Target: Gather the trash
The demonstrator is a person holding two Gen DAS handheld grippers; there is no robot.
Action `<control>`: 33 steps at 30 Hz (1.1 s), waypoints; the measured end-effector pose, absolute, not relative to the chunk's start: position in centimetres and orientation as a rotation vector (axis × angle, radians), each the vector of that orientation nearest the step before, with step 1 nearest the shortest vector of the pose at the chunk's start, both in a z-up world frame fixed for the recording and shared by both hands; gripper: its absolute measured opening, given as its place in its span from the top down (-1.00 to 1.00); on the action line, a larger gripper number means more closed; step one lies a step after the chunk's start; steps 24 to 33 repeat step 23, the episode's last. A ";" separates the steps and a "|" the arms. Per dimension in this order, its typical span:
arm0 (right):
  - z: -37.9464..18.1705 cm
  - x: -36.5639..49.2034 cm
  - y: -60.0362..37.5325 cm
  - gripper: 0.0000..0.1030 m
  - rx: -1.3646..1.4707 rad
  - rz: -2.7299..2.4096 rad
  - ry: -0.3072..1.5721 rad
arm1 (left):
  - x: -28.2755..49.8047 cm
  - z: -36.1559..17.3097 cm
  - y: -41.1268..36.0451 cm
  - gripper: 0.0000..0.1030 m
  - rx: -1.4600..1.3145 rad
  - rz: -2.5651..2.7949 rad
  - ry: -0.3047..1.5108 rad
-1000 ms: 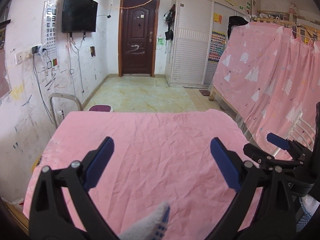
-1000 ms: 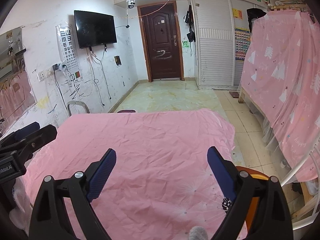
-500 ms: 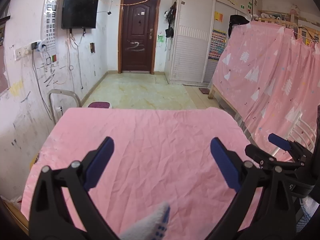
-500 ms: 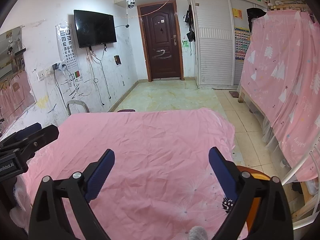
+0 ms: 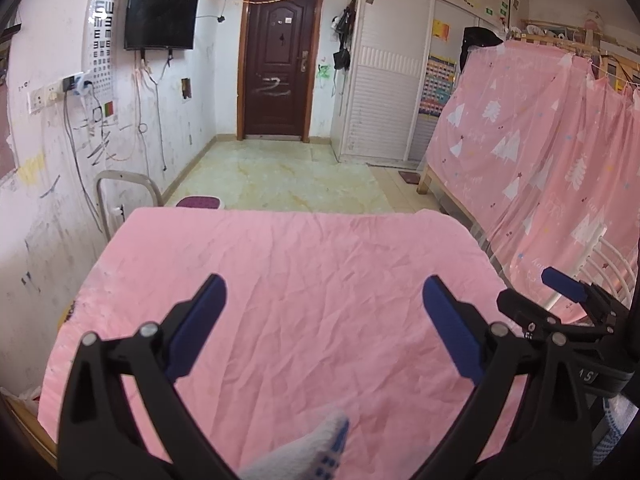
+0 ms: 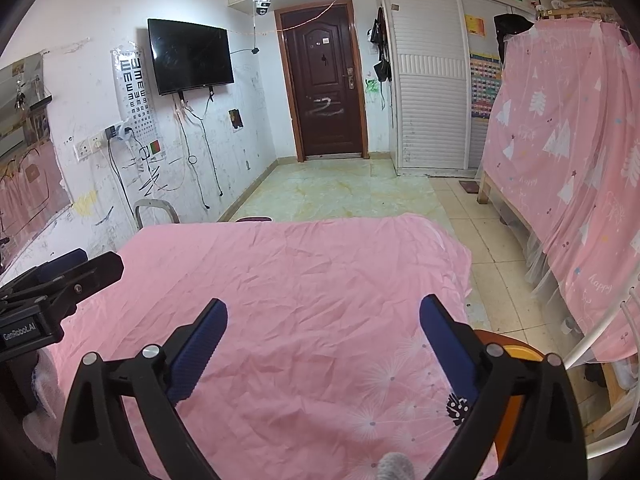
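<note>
Both claws hung wide and empty over the pink sheet (image 5: 304, 300): left claw (image 5: 324, 320), right claw (image 6: 323, 326). No trash showed anywhere on it, so weight, softness and grip point couldn't be judged. An orange bin (image 6: 520, 354) peeked beside the bed.

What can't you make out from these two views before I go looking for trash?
- Orange round object, right wrist view: mostly hidden behind the right hand-held gripper; what it is cannot be told.
- Whitish bundle at the pink sheet's left edge, right wrist view: covered by the left hand-held gripper, which cuts across it.
- Floor beside the bed, both views: hidden by the sheet.
- Trash: none shows in either view.
</note>
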State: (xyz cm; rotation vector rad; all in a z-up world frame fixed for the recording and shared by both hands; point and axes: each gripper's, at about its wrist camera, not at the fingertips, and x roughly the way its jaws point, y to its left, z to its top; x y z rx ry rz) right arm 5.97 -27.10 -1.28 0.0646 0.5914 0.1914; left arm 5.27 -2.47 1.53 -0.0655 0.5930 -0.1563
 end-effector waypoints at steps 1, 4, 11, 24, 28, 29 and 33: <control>-1.3 6.0 -27.1 -0.70 0.063 0.191 0.593 | 5.3 1.5 -2.4 -0.84 -0.067 -0.158 0.595; -1.4 5.9 -27.0 -0.70 0.062 0.192 0.594 | 5.5 1.4 -2.2 -0.84 -0.067 -0.164 0.600; -1.4 6.0 -26.8 -0.71 0.060 0.193 0.595 | 5.5 1.3 -2.2 -0.84 -0.065 -0.166 0.599; -1.9 6.0 -26.6 -0.71 0.060 0.195 0.599 | 5.6 1.2 -2.3 -0.84 -0.064 -0.161 0.600; -1.9 6.0 -26.6 -0.71 0.060 0.195 0.599 | 5.6 1.2 -2.3 -0.84 -0.064 -0.161 0.600; -1.9 6.0 -26.6 -0.71 0.060 0.195 0.599 | 5.6 1.2 -2.3 -0.84 -0.064 -0.161 0.600; -1.9 6.0 -26.6 -0.71 0.060 0.195 0.599 | 5.6 1.2 -2.3 -0.84 -0.064 -0.161 0.600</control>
